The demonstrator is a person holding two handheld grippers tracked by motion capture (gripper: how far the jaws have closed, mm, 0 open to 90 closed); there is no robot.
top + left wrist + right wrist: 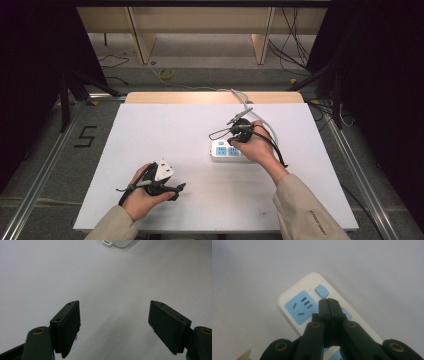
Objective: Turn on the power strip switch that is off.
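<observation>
A white plastic power strip with pale-blue socket faces (pixel 227 150) lies flat on the white desk (pixel 165 130), right of the desk's middle, its long axis running left to right across the desk, with the blue rocker switch (pixel 322 291) at the strip's left end. From beneath the hand at its right end, a white cord (pixel 250 107) leads off toward the desk's far edge. The right gripper (pixel 328 301), jaws pressed together and holding nothing, hovers with its tips just over the strip, next to the switch and beside the first socket. The left gripper (pixel 114 322) rests low near the desk's front edge, well left of the strip, jaws spread wide over bare desk. The strip looks rigid, light and smooth-skinned, likely to skid under a sideways push; the cord would drag. A sound hold would span its narrow width across the long sides, clear of the sockets; pressing the switch calls for a straight downward push.
</observation>
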